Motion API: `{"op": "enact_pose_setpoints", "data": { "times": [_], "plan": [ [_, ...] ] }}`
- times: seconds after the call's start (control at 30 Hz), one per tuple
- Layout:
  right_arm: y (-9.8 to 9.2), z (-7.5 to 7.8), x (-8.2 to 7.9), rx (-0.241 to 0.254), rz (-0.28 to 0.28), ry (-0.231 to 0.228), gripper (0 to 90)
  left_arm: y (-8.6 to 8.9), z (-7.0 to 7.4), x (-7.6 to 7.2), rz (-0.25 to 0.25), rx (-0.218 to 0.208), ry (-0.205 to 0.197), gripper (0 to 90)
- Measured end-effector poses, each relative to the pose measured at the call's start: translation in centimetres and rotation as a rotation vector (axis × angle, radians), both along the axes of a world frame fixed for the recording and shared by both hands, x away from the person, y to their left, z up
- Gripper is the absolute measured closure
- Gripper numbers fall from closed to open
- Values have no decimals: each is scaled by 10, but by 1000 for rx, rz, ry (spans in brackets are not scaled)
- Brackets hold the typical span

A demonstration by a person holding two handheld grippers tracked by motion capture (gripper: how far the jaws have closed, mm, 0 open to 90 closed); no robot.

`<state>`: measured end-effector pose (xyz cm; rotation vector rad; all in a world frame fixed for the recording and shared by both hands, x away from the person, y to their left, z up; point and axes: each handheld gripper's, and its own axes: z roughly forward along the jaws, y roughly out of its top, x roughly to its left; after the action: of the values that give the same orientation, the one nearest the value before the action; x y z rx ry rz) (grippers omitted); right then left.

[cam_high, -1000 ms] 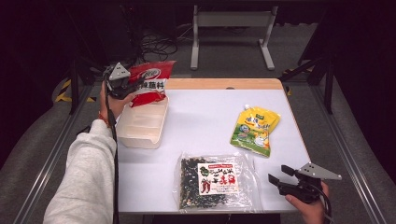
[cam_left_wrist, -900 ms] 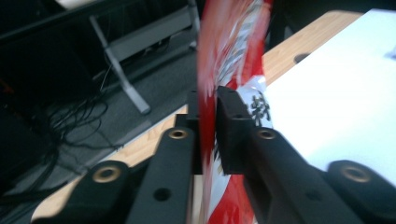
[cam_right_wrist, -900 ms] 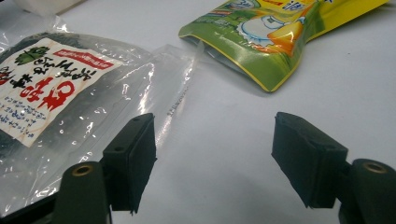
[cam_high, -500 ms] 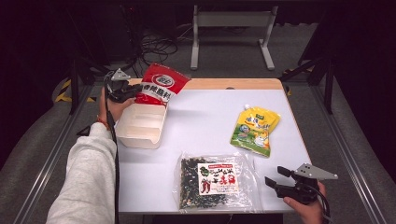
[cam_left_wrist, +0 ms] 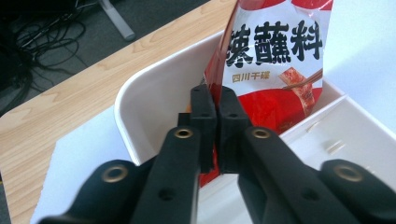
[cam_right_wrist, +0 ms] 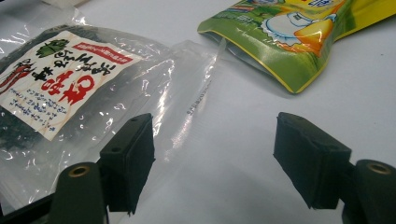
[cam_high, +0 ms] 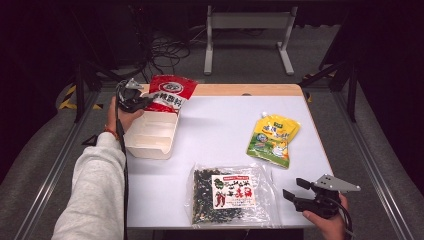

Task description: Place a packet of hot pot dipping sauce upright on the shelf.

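Nearest to you, your right tongs [cam_high: 296,194] hover low over the counter's [cam_high: 220,130] near right corner, jaws wide apart with nothing between them; in the right gripper view they [cam_right_wrist: 212,168] frame bare white surface and the clear edge of the dried-chilli bag [cam_right_wrist: 70,88]. That clear bag [cam_high: 231,194] lies flat at the near edge, just to the left of the right tongs, its dark contents showing through the plastic under a white label with red print. Farther back on the right, the yellow-green spouted pouch [cam_high: 272,139] lies flat and apart from everything else; its lower end [cam_right_wrist: 299,37] shows beyond the open jaws. On the far left sits the white tray [cam_high: 150,136], a divided tub: its nearer compartments hold nothing, and the far compartment takes the lower end of the red seasoning packet [cam_high: 170,93]. The packet stands tilted, its top leaning out past the tray's far rim. Your left tongs [cam_high: 142,101] pinch the packet's edge, the pads [cam_left_wrist: 204,116] pressed together on the foil [cam_left_wrist: 275,60] inside the tray wall [cam_left_wrist: 149,93], and the jaws have just begun to ease apart slightly while the packet is between them.
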<state>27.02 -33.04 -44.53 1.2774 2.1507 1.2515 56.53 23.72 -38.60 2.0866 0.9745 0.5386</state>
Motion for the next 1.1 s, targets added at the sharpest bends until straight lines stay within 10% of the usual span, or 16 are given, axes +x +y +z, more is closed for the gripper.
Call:
{"op": "enact_pose_setpoints", "data": {
  "times": [0.47,1.1],
  "plan": [
    [2,0,5,-37,27,-6,289,22,15,-24,0,-128,-42,749],
    [1,6,16,-82,36,-32,301,5,34,-100,-93,-82,-187,638]
  ]
}}
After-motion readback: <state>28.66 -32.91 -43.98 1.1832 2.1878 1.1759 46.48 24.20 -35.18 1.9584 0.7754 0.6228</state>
